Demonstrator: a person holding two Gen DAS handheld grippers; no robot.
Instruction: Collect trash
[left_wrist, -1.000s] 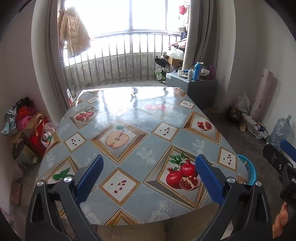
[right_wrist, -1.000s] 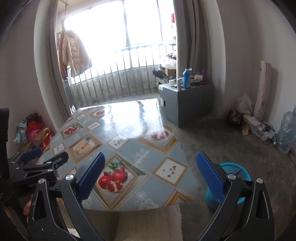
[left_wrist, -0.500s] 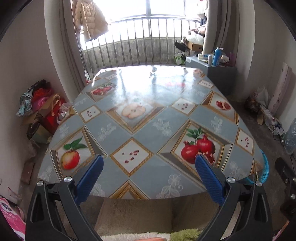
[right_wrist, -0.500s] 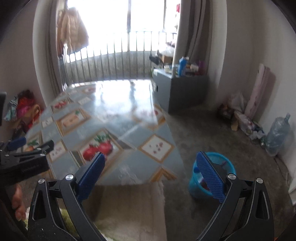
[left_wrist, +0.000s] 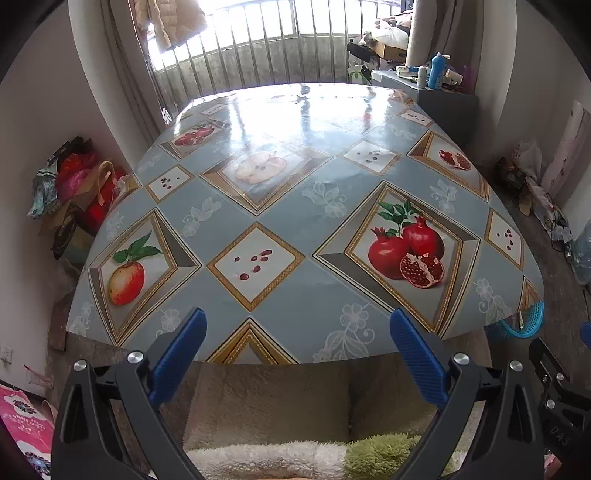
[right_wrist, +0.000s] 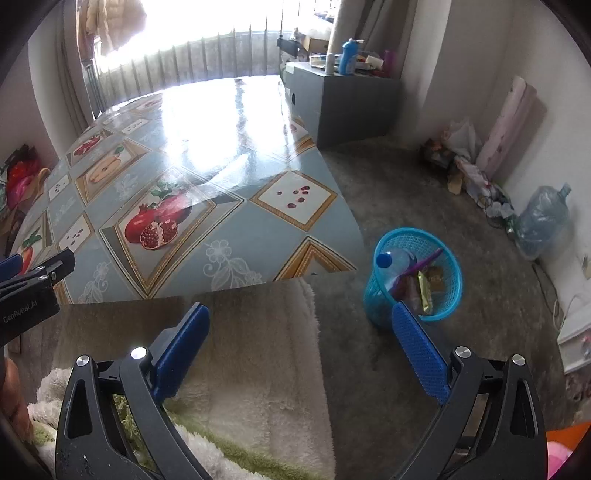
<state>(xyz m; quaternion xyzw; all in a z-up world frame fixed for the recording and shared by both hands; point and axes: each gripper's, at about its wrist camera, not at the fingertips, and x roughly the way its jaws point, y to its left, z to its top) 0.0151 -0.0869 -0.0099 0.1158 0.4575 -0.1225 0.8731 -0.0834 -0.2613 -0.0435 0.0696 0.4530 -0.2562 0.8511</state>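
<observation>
From the left wrist camera, the left tool (left_wrist: 297, 354) hangs released, its two blue-padded fingers (left_wrist: 179, 356) spread wide with nothing between them, poised over the near edge of the surface (left_wrist: 295, 295). The surface wears a glossy blue cloth printed with apples and pomegranates, and nothing lies on it. At the near right corner, a sliver of the blue mesh basket (left_wrist: 526, 323) peeks out from behind the surface's edge, on the floor. Part of the right tool's black body shows at the far right of this view. A fluffy cream and green fabric (left_wrist: 295, 458) fills the bottom of the frame.

From the right wrist camera, the right tool (right_wrist: 301, 350) is likewise released, fingers (right_wrist: 421, 352) wide apart and empty. It sits off the near right corner of the surface (right_wrist: 236, 236), above the floor. The blue mesh basket (right_wrist: 437, 310) stands upright on the floor just right of the surface's corner, partly behind the right finger. Inside it lie the collected trash: a clear bottle with a blue cap (right_wrist: 395, 260), a yellow wrapper (right_wrist: 424, 291) and other scraps too small to tell. The left tool (right_wrist: 29, 280) shows at the left edge.
</observation>
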